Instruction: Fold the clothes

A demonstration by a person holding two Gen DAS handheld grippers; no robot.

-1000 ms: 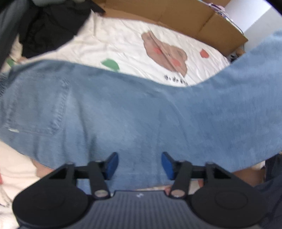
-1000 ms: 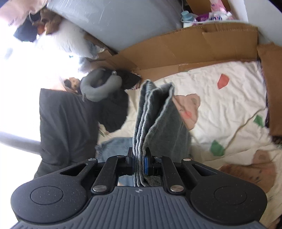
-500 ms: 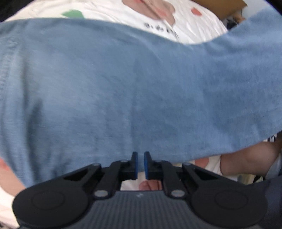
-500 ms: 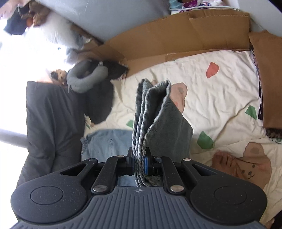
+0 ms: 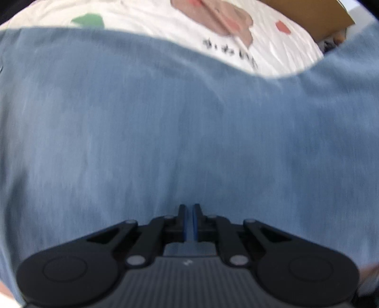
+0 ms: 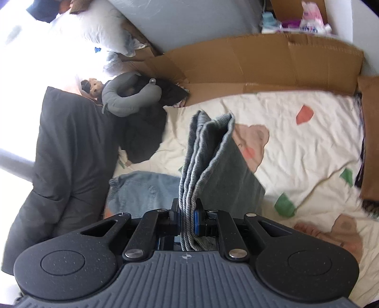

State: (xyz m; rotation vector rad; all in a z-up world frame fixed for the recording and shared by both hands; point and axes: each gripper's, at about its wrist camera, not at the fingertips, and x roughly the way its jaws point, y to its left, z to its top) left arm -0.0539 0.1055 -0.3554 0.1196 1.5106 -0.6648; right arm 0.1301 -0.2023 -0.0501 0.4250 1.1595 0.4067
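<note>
Light blue jeans point(image 5: 189, 118) lie spread on the printed white bed sheet point(image 5: 154, 14) and fill the blurred left wrist view. My left gripper point(image 5: 189, 208) points steeply down at them with its jaws together, tips at the denim; no fabric shows between the pads. In the right wrist view my right gripper point(image 6: 188, 210) is shut on a folded bundle of jeans leg layers point(image 6: 208, 147) that stands up from the jaws. The waist end with a back pocket point(image 6: 142, 189) rests on the sheet point(image 6: 296, 147) below.
Flattened cardboard point(image 6: 260, 61) lines the far edge of the bed. A dark grey garment point(image 6: 66, 154) and a grey neck pillow point(image 6: 128, 97) lie at the left. A brown cushion point(image 6: 369, 142) sits at the right edge.
My left gripper's jaws went from wide apart to together while it sank close to the denim. The right gripper kept its hold on the folded leg and shifted a little.
</note>
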